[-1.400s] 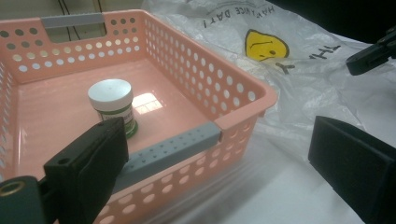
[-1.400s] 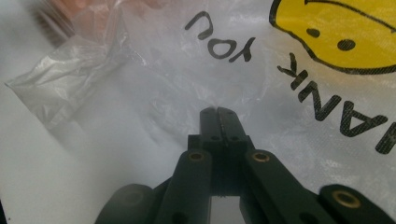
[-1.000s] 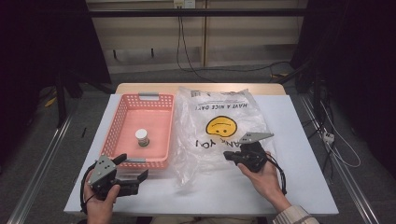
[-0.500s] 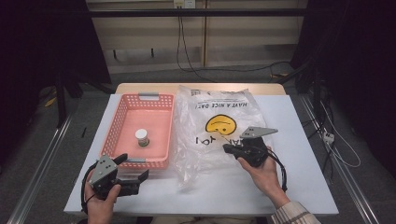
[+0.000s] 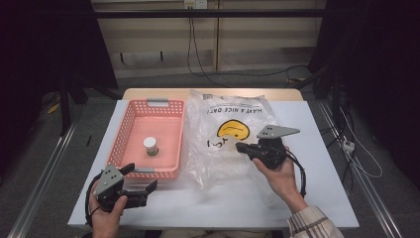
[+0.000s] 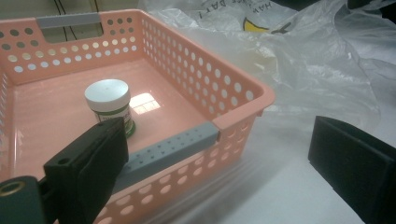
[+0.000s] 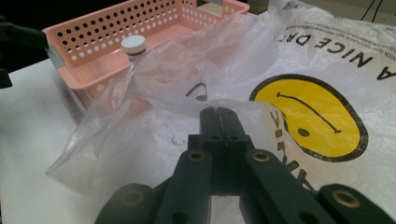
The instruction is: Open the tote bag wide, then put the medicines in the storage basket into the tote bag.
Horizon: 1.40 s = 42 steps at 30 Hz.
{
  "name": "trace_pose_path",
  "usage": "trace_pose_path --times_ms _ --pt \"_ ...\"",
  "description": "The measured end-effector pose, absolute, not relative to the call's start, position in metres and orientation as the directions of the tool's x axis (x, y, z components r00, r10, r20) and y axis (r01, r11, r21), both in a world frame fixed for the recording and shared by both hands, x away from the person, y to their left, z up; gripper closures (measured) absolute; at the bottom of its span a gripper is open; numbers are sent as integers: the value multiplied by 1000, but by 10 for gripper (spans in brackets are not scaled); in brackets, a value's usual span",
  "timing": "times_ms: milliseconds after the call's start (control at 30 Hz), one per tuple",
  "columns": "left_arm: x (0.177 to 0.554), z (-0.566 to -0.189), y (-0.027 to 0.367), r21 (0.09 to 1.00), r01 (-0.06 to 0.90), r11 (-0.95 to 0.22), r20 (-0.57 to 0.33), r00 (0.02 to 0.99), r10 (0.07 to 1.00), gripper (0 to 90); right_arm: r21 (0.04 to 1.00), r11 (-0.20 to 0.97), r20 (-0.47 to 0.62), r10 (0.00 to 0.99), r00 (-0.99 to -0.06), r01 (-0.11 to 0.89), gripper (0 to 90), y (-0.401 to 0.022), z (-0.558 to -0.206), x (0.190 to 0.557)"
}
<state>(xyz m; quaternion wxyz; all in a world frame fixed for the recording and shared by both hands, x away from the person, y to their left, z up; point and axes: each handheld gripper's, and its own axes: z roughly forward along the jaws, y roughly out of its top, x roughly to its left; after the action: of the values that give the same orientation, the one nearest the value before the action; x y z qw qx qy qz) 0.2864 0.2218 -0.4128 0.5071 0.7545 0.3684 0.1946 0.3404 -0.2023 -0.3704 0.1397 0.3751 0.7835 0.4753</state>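
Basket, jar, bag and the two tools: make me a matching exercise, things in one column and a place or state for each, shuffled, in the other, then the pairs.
Things
1. jar
2. plastic bag
3. left tool
4. right tool

Places or states
A. jaws shut, pinching a fold of clear plastic
B. standing upright inside the pink basket
C. jaws wide open, near the basket's front corner
D. spread on the table, yellow smiley face on it

Pairs: 1-B, 2-D, 3-C, 4-A
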Motion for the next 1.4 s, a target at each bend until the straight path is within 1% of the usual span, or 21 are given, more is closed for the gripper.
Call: trace_pose_path --times_ms 333,533,833,900,1100,1267,1400 --pt "286 -413 223 909 363 -204 -95 658 747 47 872 229 149 718 -680 433 900 -203 -357 348" --pt "288 -414 221 908 362 -211 -89 658 747 47 892 221 135 701 -700 393 900 -199 -345 350" --pt "287 -411 225 909 363 -203 -92 651 753 47 888 218 149 697 -701 405 900 -201 -354 352" --pt "286 -409 227 905 380 -193 -115 655 747 47 888 220 146 696 -703 403 900 -201 -354 351" --pt "286 -409 230 900 389 -197 -116 649 752 48 888 220 157 682 -714 405 900 -200 -352 354" --pt "288 -409 232 894 412 -178 -145 640 755 54 885 215 168 678 -715 412 900 -198 -354 355" --pt "289 -406 227 881 416 -226 -123 664 738 65 885 218 168 674 -720 411 900 -198 -354 355"
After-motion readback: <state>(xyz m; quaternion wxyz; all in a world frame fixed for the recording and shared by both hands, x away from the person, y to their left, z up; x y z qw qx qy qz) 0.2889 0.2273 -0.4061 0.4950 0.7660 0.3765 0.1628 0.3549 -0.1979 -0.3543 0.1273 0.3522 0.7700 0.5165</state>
